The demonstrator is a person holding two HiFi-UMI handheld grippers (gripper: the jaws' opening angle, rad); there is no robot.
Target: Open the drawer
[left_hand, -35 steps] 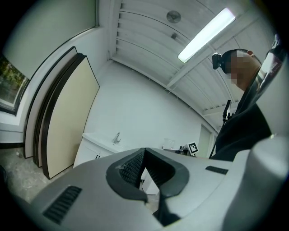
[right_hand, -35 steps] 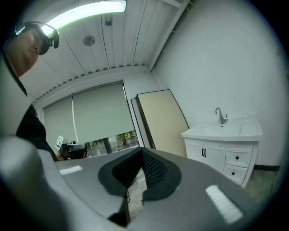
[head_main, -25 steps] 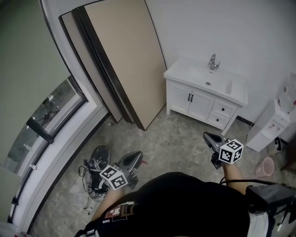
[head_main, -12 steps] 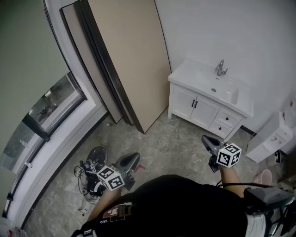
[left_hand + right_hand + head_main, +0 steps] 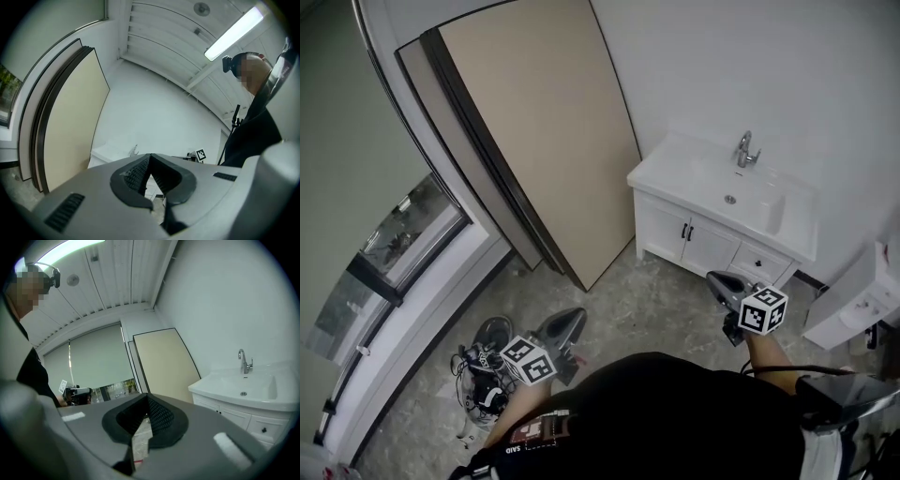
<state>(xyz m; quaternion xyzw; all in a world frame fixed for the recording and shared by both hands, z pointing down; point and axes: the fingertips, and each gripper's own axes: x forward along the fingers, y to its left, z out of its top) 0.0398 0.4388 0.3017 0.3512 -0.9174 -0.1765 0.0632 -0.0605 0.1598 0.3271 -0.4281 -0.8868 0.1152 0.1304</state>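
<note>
A white vanity (image 5: 703,239) with a sink and a tap (image 5: 744,150) stands against the far wall at the right. Its small drawers (image 5: 761,264) sit under the basin's right half, shut, each with a dark knob (image 5: 264,430). My right gripper (image 5: 712,277) hovers over the floor just in front of the drawers, apart from them, jaws shut and holding nothing. My left gripper (image 5: 577,314) is lower left over the floor, far from the vanity. In the left gripper view its tips (image 5: 149,156) meet with nothing between them.
Large beige boards (image 5: 544,141) lean against the wall left of the vanity. A low window (image 5: 394,244) runs along the left. A heap of cables and gear (image 5: 483,361) lies on the speckled floor by my left gripper. A white unit (image 5: 853,300) stands right of the vanity.
Both grippers have been carried toward the vanity, which now looks nearer and larger. The right gripper's tip now lies close before the drawers. The jaws have stayed shut.
</note>
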